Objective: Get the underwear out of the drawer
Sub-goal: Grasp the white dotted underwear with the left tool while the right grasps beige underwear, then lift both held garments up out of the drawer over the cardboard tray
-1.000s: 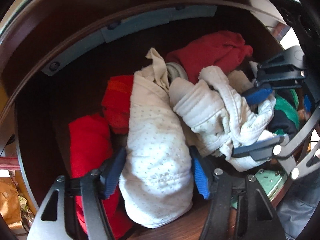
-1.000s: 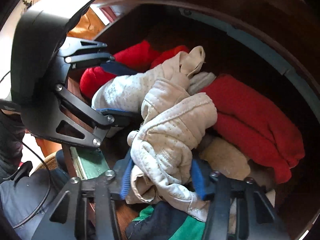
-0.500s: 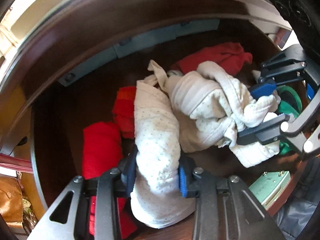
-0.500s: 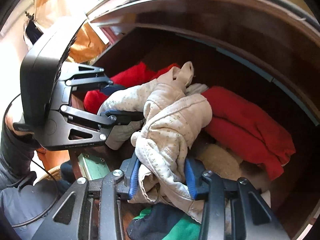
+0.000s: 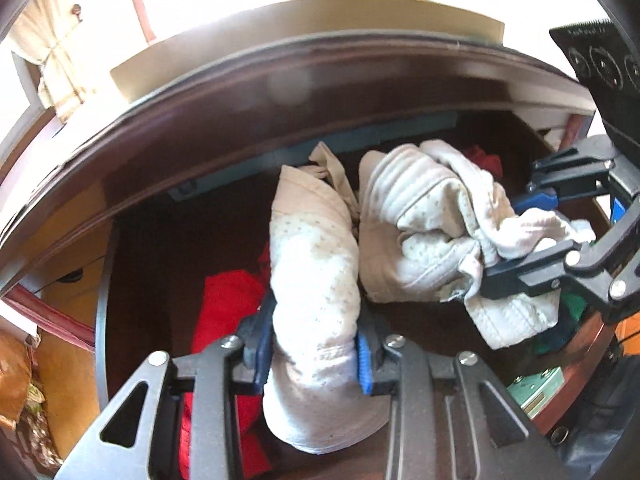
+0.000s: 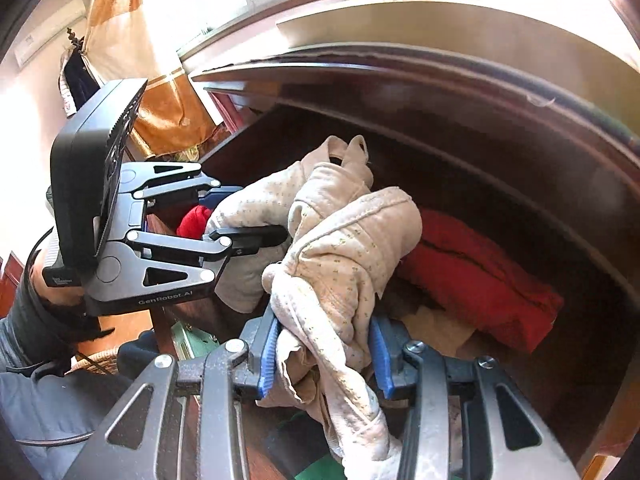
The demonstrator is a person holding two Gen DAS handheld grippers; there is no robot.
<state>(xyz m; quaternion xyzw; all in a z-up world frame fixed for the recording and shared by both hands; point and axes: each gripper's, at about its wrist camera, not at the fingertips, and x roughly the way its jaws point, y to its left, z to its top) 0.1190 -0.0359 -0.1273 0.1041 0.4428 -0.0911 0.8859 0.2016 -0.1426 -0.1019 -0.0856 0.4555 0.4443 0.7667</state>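
Cream dotted underwear is bunched in two lobes above the dark wooden drawer (image 5: 160, 248). My left gripper (image 5: 314, 352) is shut on the left lobe (image 5: 312, 264), whose lower end hangs below the pads. My right gripper (image 6: 324, 354) is shut on the right lobe (image 6: 352, 264), with crumpled cloth spilling under it. The lobes meet at a twisted strap (image 6: 344, 152) at the top; whether they are one garment or two I cannot tell. Each gripper shows in the other's view: the right gripper (image 5: 520, 240) at the right edge, the left gripper (image 6: 240, 216) at the left.
Red garments (image 5: 224, 300) (image 6: 472, 272) lie on the drawer floor, with beige cloth (image 6: 436, 328) and a green garment (image 5: 572, 308) near the front. A pale green box (image 5: 536, 392) sits at the front right. The dark cabinet edge (image 6: 480, 80) overhangs the drawer. A gloved hand and sleeve (image 6: 36, 320) hold the left gripper.
Both grippers closed on the cream underwear and lifted it off the pile. Both views pulled back and tilted up, so the cabinet top and window now show.
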